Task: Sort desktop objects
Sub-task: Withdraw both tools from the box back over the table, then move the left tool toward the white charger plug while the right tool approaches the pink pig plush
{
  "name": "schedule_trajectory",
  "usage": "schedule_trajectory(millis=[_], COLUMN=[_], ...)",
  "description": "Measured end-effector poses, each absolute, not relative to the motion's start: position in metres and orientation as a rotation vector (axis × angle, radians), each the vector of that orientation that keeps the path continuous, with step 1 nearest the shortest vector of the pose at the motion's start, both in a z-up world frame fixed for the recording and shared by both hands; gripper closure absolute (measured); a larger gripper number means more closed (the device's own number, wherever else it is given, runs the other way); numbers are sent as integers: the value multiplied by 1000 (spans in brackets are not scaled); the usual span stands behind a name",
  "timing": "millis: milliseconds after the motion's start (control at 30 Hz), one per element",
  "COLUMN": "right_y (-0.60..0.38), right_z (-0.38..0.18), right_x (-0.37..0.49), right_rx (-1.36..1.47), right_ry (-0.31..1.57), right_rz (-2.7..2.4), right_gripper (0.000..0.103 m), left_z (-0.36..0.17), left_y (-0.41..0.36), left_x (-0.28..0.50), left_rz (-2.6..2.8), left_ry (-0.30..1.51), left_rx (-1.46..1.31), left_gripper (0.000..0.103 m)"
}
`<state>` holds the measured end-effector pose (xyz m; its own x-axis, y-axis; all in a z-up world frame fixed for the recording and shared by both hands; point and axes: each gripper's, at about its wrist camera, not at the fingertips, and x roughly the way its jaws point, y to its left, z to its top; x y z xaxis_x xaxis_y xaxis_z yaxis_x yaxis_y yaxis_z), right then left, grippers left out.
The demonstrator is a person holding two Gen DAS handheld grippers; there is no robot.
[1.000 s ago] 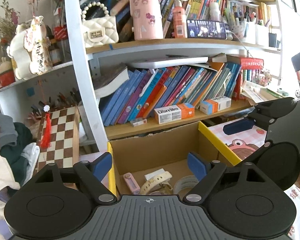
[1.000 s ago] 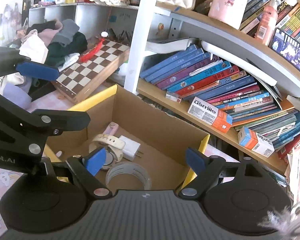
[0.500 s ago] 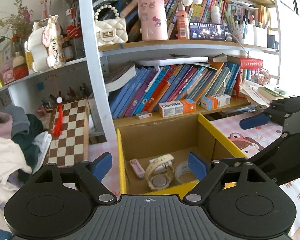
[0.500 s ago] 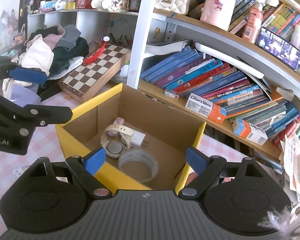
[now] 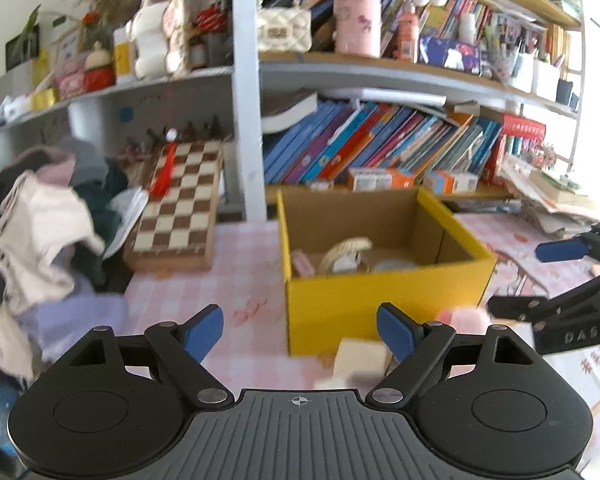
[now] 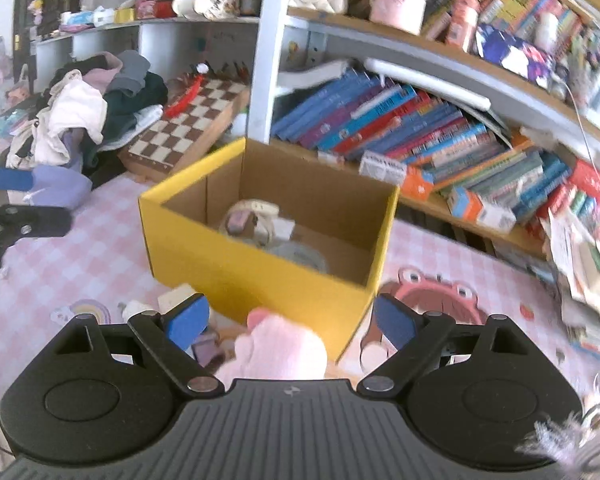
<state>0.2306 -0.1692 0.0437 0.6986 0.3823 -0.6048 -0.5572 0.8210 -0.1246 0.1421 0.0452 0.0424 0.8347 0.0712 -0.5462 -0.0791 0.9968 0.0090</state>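
My fingers (image 5: 204, 330) wear matt blue rubbery pads on black plastic. Ahead, the box (image 6: 236, 276) is yellow outside, raw brown cardboard inside. Beside the box: a fuzzy pink plush thing (image 6: 280, 350), glossy checked tablecloth (image 5: 236, 264), wooden chessboard (image 5: 180, 204).

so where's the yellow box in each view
Left wrist: the yellow box sits right of centre, just beyond the open left gripper.
Right wrist: the box sits at centre, above the open right gripper.
Shared landmark: the chessboard, left of the box in both.
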Motion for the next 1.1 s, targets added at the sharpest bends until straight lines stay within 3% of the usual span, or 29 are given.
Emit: schedule_trajectory(millis=[600,1100], right_y=[-174,-175], right_z=[-11,-23], right_x=[182,167], right_rx=[-335,-314], right_ry=[731,776], right_rz=[509,486], right_gripper=[12,12], left_z=[6,-8], left_y=[31,20], left_x=[104,96], left_rz=[106,67], left_ry=[678,724], left_rx=[-28,-9], left_gripper=[17,17])
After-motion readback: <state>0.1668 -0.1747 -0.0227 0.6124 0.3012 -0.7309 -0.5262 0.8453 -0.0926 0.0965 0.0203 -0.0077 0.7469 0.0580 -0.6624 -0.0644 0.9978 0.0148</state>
